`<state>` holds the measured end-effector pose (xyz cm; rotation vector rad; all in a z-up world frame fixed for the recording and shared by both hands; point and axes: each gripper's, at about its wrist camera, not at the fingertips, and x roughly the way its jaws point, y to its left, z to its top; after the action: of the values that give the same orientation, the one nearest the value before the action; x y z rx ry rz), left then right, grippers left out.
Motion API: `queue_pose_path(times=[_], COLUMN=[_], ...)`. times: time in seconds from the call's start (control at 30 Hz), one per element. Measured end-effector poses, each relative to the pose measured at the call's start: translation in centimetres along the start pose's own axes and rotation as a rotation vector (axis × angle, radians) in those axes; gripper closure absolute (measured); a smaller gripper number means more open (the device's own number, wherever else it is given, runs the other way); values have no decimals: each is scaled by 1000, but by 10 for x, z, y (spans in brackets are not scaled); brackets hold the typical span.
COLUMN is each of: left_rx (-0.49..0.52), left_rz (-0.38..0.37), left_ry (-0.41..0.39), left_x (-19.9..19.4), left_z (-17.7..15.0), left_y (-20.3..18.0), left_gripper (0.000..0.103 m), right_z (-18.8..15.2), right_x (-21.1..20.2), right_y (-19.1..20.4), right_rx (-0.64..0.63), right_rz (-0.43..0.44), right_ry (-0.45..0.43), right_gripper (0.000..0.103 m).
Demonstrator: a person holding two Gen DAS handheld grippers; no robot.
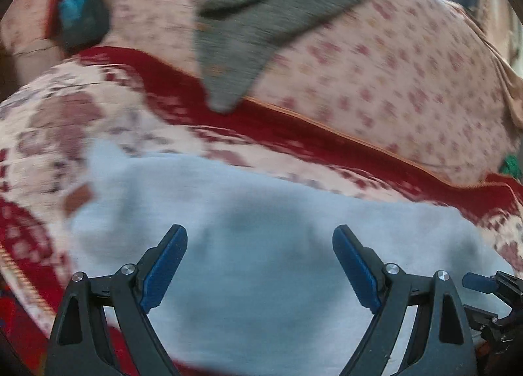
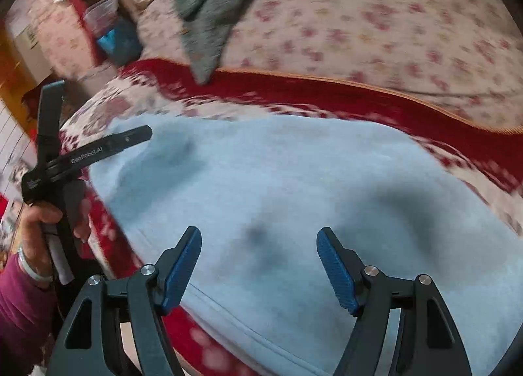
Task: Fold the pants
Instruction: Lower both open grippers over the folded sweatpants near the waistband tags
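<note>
Two grippers are working here, one in each hand. The left gripper [image 1: 260,242] is hanging over the pale blue pants [image 1: 261,245] with its jaws spread wide and nothing between its blue pads. The right gripper [image 2: 259,243] is likewise standing well open above the same cloth, gripping nothing. In the right wrist view the left gripper [image 2: 94,121] is showing at the left edge, and the person's left hand [image 2: 42,222], in a magenta sleeve, is gripping its handle.

One pair of pants is lying spread flat on a red-and-cream patterned blanket [image 1: 49,121]; in the right wrist view its long axis is running from the upper left down to the lower right, and a stitched hem [image 2: 228,310] is lying along the near edge. Blur is hiding which end is the waist.

Farther back, one grey garment [image 1: 248,26] is lying crumpled on a floral bedsheet [image 1: 392,75], its tip touching the blanket's red border.
</note>
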<state>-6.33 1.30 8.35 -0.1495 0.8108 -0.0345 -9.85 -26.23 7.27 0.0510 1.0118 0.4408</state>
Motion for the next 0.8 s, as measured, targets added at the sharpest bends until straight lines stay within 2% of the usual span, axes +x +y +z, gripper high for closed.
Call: queue_pose_path(times=[0.07, 0.2, 0.3, 0.37, 0.47, 0.57, 0.63, 0.8], left_rx=[-36, -144, -176, -188, -219, -293, -313, -331], left_rz=[50, 75, 81, 99, 136, 92, 77, 46], left_ry=[-12, -23, -22, -8, 68, 111, 90, 53], left_x=[-6, -12, -10, -4, 15, 21, 14, -5], left_z=[1, -4, -10, -14, -19, -26, -28, -39], left_y=[24, 71, 90, 101, 118, 137, 143, 151], left_gripper=[13, 13, 13, 13, 13, 13, 13, 13], right_z=[11, 34, 46, 51, 59, 64, 68, 93], right_x=[15, 44, 65, 78, 102, 123, 132, 124], right_y=[22, 74, 104, 118, 131, 133, 134, 156], right_rx=[-42, -149, -206, -231, -234, -203, -181, -223], right_rz=[32, 76, 84, 79, 71, 74, 82, 123], right_ry=[15, 31, 44, 55, 80, 125, 154, 104], right_gripper=[25, 25, 25, 25, 25, 25, 25, 23])
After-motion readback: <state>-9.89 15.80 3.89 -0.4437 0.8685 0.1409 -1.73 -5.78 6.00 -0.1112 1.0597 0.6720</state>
